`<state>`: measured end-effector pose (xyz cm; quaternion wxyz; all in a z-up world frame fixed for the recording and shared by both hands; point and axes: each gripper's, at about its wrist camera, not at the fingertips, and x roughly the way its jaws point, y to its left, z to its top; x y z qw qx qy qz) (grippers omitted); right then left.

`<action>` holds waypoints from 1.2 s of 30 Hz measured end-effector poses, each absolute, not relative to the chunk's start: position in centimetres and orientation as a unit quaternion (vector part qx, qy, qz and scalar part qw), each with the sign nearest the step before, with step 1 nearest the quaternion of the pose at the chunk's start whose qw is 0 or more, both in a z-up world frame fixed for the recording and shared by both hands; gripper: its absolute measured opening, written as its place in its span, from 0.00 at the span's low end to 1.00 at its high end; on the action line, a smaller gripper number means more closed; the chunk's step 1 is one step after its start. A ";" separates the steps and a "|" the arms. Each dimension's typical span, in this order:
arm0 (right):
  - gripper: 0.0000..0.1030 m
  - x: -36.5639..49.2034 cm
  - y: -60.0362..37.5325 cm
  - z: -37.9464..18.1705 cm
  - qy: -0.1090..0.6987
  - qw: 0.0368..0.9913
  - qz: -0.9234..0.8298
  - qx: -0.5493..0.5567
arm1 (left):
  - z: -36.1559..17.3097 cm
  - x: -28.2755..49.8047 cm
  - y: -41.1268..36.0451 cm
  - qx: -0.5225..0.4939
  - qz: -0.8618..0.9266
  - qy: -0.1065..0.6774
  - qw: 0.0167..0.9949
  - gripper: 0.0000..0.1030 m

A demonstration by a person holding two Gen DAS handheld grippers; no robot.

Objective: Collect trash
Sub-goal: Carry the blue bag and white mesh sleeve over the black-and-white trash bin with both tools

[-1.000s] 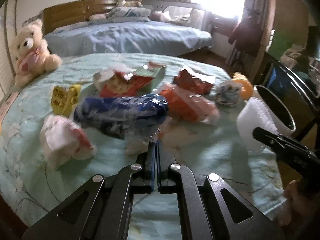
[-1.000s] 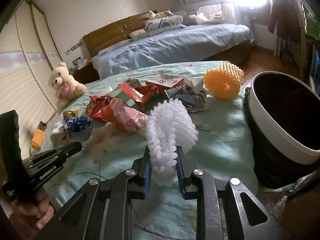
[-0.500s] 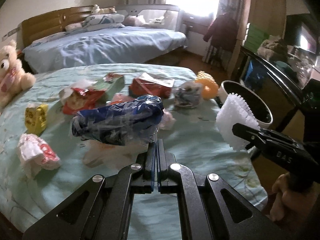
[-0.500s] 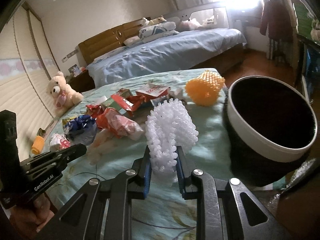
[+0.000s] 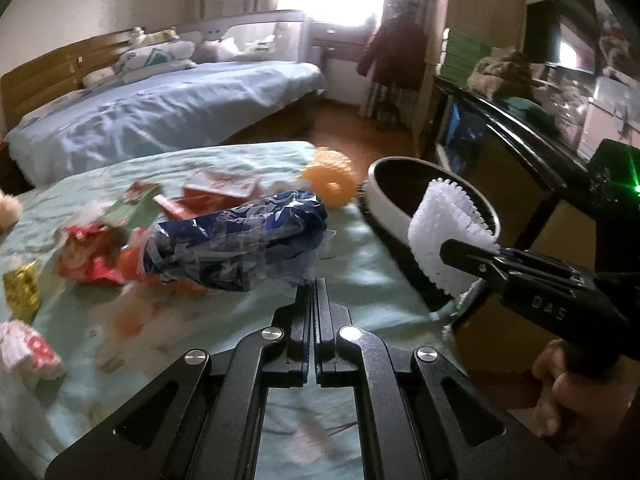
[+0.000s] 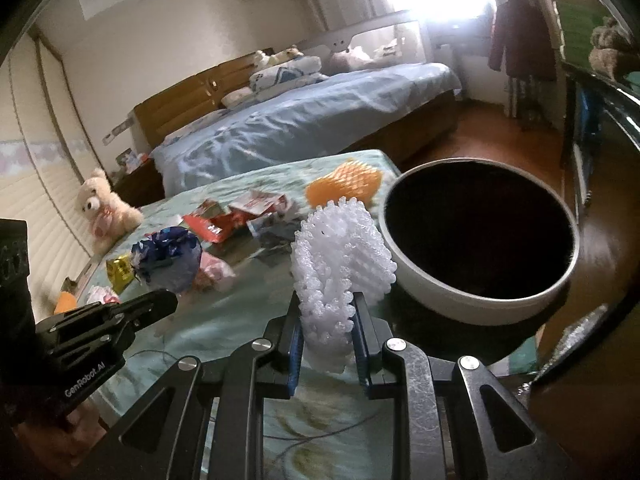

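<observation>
Bin [image 6: 480, 296] larger and nearer than half a second ago, its black mouth now just right of the white foam net [image 6: 340, 256] in the right wrist view. Right gripper [image 6: 327, 344] clamped on that foam net, lifted off the bedspread [image 6: 224, 320] near its right edge; same net over the bin's near rim in the left wrist view [image 5: 444, 232]. Left gripper [image 5: 311, 312] pressed together on a thin clear edge of the blue crinkled wrapper [image 5: 240, 248], carried above the bedspread [image 5: 360, 264] and closer to the bin [image 5: 384, 200] than before. Same wrapper as a blue-and-white ball off the left gripper's tip in the right wrist view [image 6: 168, 256].

Remaining litter on the bedspread smeared by motion: red wrappers [image 5: 92, 256], yellow packet [image 5: 22, 292], orange foam net [image 5: 330, 180] at the far edge beside the bin. Printing on the blue wrapper and on the red packets [image 6: 236, 216] too blurred to read. Bin's lower body cut off behind the gripper frame. Teddy bear [image 6: 106, 208] at the left edge, beside the wall.

Legible: "DAS" on the right gripper body, "GenRobot.AI" on the left gripper body.
</observation>
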<state>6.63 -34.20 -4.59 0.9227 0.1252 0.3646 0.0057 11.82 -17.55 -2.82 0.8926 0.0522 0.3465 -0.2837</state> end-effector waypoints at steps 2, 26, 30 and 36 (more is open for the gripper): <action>0.21 6.4 -35.1 -4.5 0.363 0.923 -0.002 0.130 | -2.6 11.8 -18.6 0.058 -0.294 0.344 0.890 0.01; 0.21 6.7 -43.1 -4.1 0.359 0.920 -0.081 0.138 | -2.2 13.5 -28.7 0.108 -0.363 0.347 0.858 0.01; 0.21 7.0 -44.3 -4.2 0.361 0.918 -0.090 0.140 | -2.0 14.1 -30.0 0.114 -0.372 0.347 0.853 0.01; 0.21 7.4 -45.7 -3.9 0.359 0.917 -0.100 0.140 | -1.8 15.2 -31.8 0.117 -0.384 0.352 0.846 0.01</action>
